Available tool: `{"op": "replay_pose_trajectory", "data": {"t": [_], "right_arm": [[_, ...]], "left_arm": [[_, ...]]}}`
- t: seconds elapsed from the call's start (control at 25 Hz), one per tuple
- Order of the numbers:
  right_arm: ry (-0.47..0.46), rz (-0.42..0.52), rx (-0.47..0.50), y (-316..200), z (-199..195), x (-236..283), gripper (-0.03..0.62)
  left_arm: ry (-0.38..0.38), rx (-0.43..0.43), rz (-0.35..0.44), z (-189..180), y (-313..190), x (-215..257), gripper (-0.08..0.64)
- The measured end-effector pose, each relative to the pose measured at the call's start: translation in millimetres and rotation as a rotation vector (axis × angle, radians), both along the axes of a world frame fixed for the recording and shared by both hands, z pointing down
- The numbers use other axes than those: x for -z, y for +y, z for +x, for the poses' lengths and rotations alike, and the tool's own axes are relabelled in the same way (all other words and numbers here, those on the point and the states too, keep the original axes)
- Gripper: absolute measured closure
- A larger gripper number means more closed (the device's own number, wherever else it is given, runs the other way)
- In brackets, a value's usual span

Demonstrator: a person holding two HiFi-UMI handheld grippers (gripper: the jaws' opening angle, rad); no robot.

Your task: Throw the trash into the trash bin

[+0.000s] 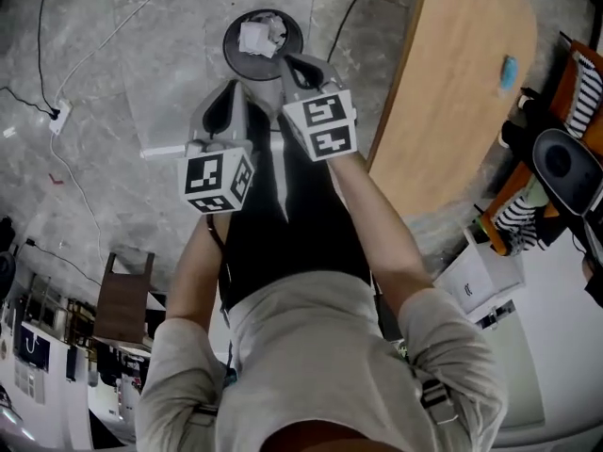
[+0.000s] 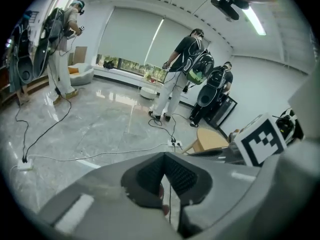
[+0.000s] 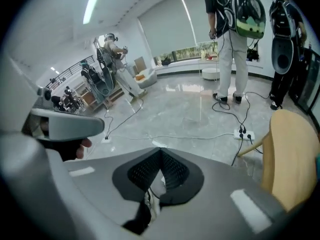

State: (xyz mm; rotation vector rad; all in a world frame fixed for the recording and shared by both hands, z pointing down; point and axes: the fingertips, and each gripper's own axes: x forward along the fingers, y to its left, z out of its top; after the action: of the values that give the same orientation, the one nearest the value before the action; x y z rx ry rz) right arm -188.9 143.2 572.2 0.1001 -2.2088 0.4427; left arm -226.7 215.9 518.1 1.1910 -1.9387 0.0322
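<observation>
In the head view a round black trash bin (image 1: 233, 53) stands on the marble floor ahead of me, with crumpled white paper (image 1: 261, 36) lying inside it. My left gripper (image 1: 229, 89) is raised just short of the bin, and my right gripper (image 1: 291, 62) reaches over its near rim. In the left gripper view the left gripper (image 2: 165, 155) has its ribbed pads meeting at the tips, with nothing between them. The right gripper (image 3: 161, 150) is likewise shut and empty in its own view. A white patch shows through the slit behind its tips.
A rounded wooden table (image 1: 462, 92) stands to the right, with a small blue thing (image 1: 509, 72) on it. Cables and a power strip (image 1: 58, 116) lie on the floor at left. A brown chair (image 1: 124, 299) is at the lower left. People with backpacks (image 2: 186, 66) stand farther off.
</observation>
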Motion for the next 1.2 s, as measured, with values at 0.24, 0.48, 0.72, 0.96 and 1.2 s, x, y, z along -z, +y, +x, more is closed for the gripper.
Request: {"op": "replay_pose_trajectory", "data": {"t": [0.24, 0.48, 0.72, 0.96, 1.2], "right_arm": [[-0.16, 0.026, -0.029, -3, 9, 109, 0.584], [-0.312, 0.11, -0.066, -23, 7, 220, 0.584], [-0.462, 0.214, -0.06, -28, 9, 333, 0.584], [-0.57, 0.292, -0.063, -16, 19, 415, 0.584], [-0.675, 0.342, -0.086, -8, 26, 487, 0.584]], "left_arm": [[-0.053, -0.02, 0.056, 6, -12, 78, 0.541], [-0.15, -0.06, 0.158, -1, -36, 171, 0.541], [-0.237, -0.095, 0.245, -2, -39, 264, 0.541], [-0.334, -0.139, 0.378, 12, -50, 357, 0.541], [-0.431, -0.148, 0.468, 20, -48, 426, 0.541]]}}
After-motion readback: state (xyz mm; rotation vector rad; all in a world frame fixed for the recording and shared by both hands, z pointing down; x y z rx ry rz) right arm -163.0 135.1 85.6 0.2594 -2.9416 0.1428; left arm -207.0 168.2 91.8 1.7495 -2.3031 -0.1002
